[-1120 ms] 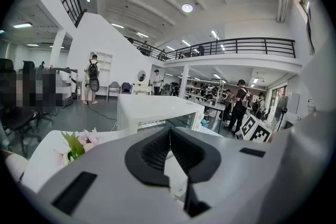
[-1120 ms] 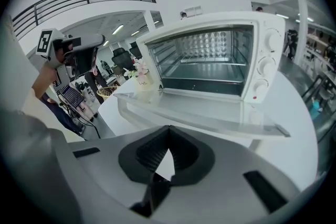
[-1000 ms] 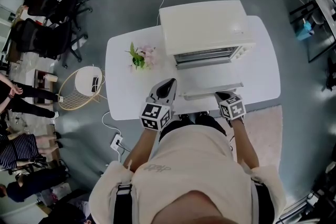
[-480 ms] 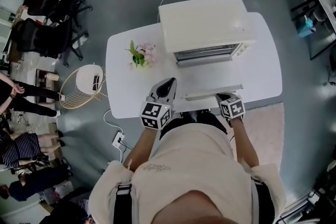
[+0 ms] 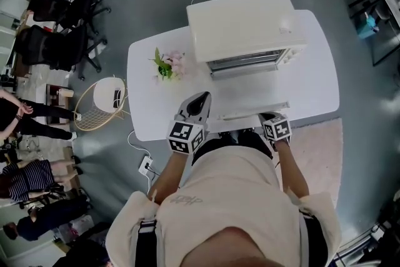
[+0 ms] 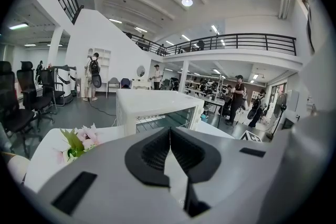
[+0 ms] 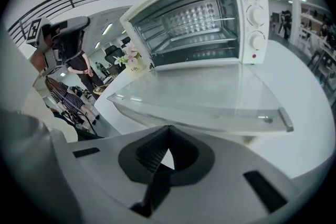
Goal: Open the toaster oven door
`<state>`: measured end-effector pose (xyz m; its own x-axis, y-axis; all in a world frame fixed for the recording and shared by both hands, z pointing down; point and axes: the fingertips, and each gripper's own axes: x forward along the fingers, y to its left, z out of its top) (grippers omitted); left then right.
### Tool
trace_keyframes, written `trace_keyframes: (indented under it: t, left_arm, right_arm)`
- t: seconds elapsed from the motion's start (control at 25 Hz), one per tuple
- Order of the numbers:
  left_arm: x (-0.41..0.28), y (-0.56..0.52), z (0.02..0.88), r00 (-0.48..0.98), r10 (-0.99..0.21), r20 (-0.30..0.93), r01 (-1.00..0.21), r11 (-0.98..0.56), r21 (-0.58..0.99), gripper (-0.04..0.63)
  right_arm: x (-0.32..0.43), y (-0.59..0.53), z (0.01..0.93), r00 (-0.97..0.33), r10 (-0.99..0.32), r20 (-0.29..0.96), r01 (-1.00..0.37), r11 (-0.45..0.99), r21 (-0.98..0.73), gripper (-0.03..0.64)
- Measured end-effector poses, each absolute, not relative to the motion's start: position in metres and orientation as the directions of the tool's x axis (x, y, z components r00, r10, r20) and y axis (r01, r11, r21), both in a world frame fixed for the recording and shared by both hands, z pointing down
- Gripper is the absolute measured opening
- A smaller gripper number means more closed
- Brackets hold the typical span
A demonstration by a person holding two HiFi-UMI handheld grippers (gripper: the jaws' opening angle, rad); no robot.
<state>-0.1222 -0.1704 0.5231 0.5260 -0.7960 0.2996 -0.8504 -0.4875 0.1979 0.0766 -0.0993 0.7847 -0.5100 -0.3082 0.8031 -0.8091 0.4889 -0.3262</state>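
Holding the left gripper (image 5: 200,99) and the right gripper (image 5: 266,114) low over the near edge of the table (image 5: 147,103), each with jaws pressed together and pinching nothing. Facing the toaster oven (image 5: 240,22) standing toward the far side of that table, with its door (image 5: 253,97) lying dropped flat toward the person and the wire racks inside showing bare. Touching neither the door nor its handle (image 5: 253,114). Hovering with the right gripper just beside the handle's right end and with the left one off its left end, the flowers (image 5: 167,67) sitting further left. Judging the opening step as done. Probably needing nothing more now than drawing both grippers back and clear, minding not to knock the glass or push the door up again.
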Motion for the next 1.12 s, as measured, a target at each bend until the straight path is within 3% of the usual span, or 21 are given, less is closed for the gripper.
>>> trace_keyframes:
  t: [1.12]
  left_arm:
    - [-0.123,-0.18,0.531,0.51,-0.791,0.337,-0.86,-0.473,0.19,0.021]
  right_arm:
    - [0.082,-0.097,0.821,-0.481,-0.275,0.833,-0.83,0.45,-0.33,0.006]
